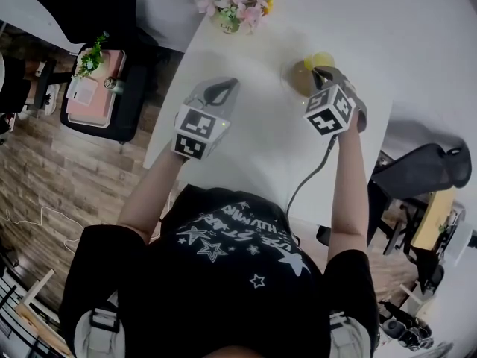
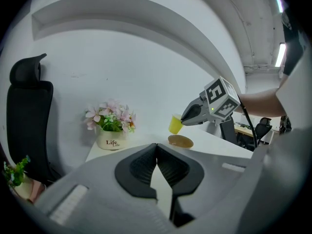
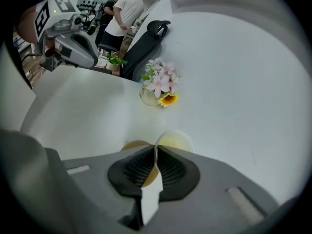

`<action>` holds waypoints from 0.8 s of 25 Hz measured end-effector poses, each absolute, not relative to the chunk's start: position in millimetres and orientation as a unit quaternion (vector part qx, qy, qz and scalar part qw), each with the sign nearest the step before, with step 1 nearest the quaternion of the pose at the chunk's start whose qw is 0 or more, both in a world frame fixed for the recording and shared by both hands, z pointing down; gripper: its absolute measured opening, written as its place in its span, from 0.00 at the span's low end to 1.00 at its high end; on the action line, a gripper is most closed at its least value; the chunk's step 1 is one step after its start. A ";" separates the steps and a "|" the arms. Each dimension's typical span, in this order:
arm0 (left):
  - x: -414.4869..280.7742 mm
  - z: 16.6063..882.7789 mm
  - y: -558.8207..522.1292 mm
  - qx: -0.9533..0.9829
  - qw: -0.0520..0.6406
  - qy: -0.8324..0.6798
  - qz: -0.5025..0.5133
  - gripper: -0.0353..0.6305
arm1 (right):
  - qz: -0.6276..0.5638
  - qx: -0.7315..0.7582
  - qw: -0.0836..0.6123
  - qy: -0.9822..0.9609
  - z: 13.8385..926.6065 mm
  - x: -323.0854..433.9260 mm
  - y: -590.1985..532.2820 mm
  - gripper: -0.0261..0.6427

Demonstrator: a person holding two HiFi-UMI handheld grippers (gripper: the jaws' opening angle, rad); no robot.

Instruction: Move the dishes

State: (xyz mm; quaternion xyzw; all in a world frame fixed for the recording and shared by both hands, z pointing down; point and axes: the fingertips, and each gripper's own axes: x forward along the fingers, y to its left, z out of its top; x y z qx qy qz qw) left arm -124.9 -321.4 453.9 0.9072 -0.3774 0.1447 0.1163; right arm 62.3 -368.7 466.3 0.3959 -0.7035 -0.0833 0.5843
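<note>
A yellow cup point(image 1: 322, 59) point(image 2: 175, 124) point(image 3: 175, 141) sits at the far right of the white table point(image 1: 261, 148), and my right gripper point(image 1: 322, 71) point(image 3: 156, 147) is shut on its near rim. Whether the cup rests on the table or hangs just above it, I cannot tell. A brown saucer point(image 1: 299, 79) point(image 2: 180, 141) point(image 3: 134, 144) lies flat on the table just left of the cup. My left gripper point(image 1: 222, 89) point(image 2: 156, 146) hovers over the table's left half, shut with nothing between its jaws.
A small white pot of pink flowers point(image 1: 232, 6) point(image 2: 111, 130) point(image 3: 158, 89) stands at the table's far edge by the wall. A black office chair point(image 2: 24, 116) point(image 3: 146, 43) is off the table's left side. A person point(image 3: 127, 9) stands in the background.
</note>
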 end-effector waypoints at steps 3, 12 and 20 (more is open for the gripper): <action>-126.2 454.6 -324.9 0.907 0.117 -0.379 0.145 0.07 | -0.086 0.394 0.575 -0.711 462.9 53.8 -385.4 0.07; -134.1 463.3 -340.9 0.902 0.125 -0.385 0.151 0.07 | -0.075 0.365 0.583 -0.722 492.2 31.2 -428.3 0.07; -141.5 476.2 -347.4 0.896 0.143 -0.391 0.156 0.07 | -0.040 0.320 0.612 -0.722 530.3 25.1 -437.1 0.07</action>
